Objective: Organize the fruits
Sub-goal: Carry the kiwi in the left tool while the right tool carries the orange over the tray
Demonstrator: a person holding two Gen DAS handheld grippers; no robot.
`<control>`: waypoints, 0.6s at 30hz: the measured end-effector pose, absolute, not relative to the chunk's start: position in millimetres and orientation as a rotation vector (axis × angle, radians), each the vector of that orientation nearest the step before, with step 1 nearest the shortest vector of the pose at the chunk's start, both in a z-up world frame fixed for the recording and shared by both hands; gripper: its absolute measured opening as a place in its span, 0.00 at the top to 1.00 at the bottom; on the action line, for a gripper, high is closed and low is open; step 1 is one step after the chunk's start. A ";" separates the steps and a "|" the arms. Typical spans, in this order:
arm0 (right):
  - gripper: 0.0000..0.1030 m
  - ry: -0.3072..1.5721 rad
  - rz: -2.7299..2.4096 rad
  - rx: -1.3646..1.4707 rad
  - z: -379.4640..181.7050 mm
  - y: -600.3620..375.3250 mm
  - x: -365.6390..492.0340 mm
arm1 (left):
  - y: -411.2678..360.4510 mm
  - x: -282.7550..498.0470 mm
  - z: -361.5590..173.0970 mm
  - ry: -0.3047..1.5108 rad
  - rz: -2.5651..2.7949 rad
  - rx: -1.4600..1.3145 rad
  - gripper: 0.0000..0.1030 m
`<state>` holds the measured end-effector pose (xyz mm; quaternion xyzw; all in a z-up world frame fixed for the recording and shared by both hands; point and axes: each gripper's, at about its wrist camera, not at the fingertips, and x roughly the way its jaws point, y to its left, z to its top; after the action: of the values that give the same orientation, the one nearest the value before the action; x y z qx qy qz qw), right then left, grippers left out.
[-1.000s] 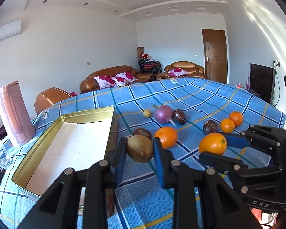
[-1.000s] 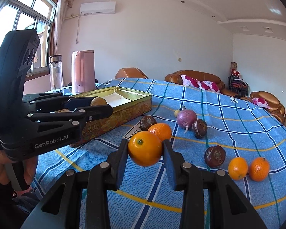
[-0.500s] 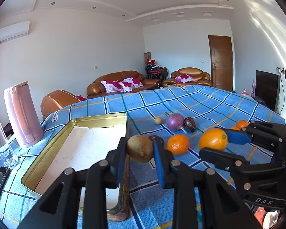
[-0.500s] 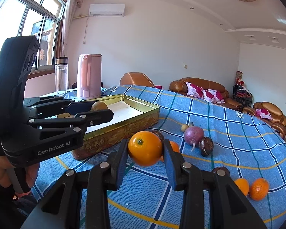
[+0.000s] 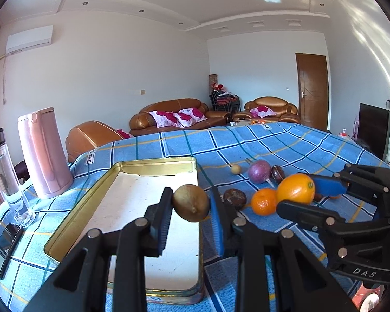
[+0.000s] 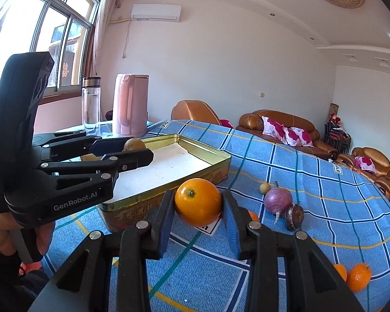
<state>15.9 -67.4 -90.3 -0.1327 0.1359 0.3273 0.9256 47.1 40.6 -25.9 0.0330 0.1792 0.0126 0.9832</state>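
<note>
My left gripper [image 5: 191,204] is shut on a brown kiwi [image 5: 191,202] and holds it above the right rim of the gold tin tray [image 5: 153,165]. My right gripper [image 6: 197,202] is shut on a large orange [image 6: 198,201], raised just right of the tray [image 6: 169,195]. In the left wrist view the right gripper [image 5: 299,192] shows with the orange [image 5: 296,188]. In the right wrist view the left gripper [image 6: 135,148] shows over the tray with the kiwi [image 6: 134,144]. Loose on the blue checked cloth lie a small orange [image 5: 264,201], a purple onion [image 5: 258,171] and dark passion fruits [image 5: 235,197].
A pink kettle [image 5: 43,153], a glass bottle [image 5: 5,174] and a phone [image 5: 4,249] stand left of the tray. Two small oranges [image 6: 356,277] lie at the table's right. A small pale fruit [image 6: 264,187] lies near the onion [image 6: 277,200]. Sofas stand behind the table.
Both grippers have moved left towards the tray with their fruits still held. The kiwi has gone from over the cloth to over the tray's right rim.
</note>
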 end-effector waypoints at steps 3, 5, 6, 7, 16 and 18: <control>0.63 0.282 0.680 -0.279 -88.2 -60.6 18.9 | 47.2 48.5 -25.6 0.363 0.042 0.062 0.72; 0.63 0.284 0.686 -0.284 -86.7 -56.8 21.6 | 52.8 49.2 -25.6 0.366 0.055 0.055 0.72; 0.63 0.283 0.688 -0.287 -85.8 -54.8 22.2 | 55.2 49.9 -25.6 0.367 0.060 0.053 0.72; 0.63 0.283 0.691 -0.290 -84.9 -52.6 23.0 | 57.5 50.6 -25.7 0.369 0.067 0.051 0.72; 0.63 0.273 0.722 -0.325 -77.5 -30.2 27.2 | 77.4 55.8 -32.3 0.391 0.105 0.038 0.72; 0.63 0.277 0.729 -0.327 -77.2 -25.4 29.4 | 80.7 56.3 -33.4 0.395 0.113 0.039 0.72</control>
<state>29.4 -25.4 -77.2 -0.1587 0.1345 0.3538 0.9119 56.3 80.7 -33.4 0.0193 0.1960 0.0561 0.9788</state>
